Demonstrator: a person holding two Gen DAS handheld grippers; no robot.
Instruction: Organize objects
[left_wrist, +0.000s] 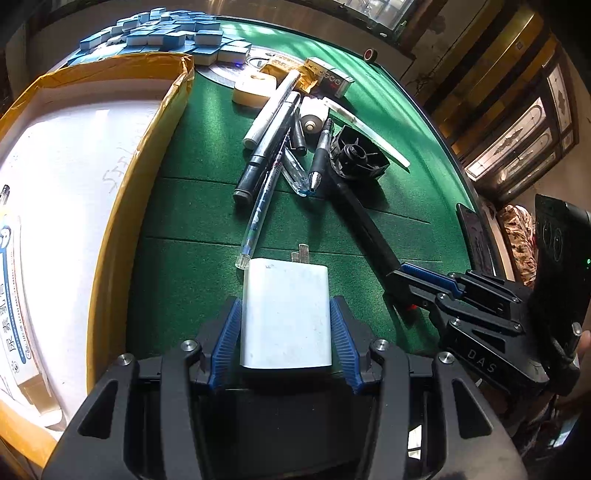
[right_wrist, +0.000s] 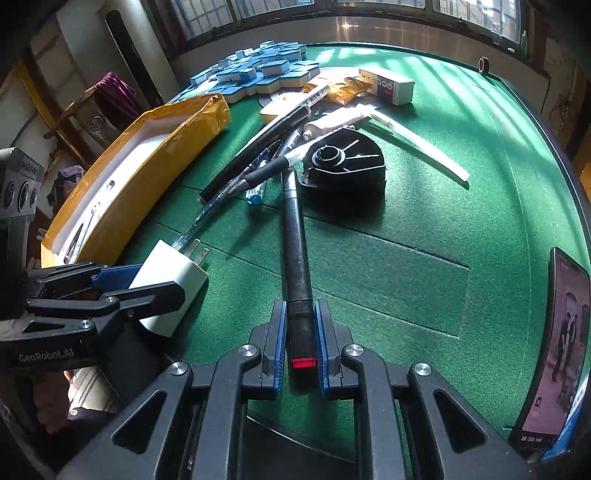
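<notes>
The left claw holds a white charger just above the green counter, beside the box. The right claw is clamped on a black rod whose far end lies among the pens.

Box left of pens

**Charger and black stick in my tongs**

In my left tongs sits a white plug-in charger, scuffed, its two metal prongs pointing away from me over the green felt. My right tongs clamp a long black stick near its red-marked end; its far tip reaches the pen pile.
</notes>
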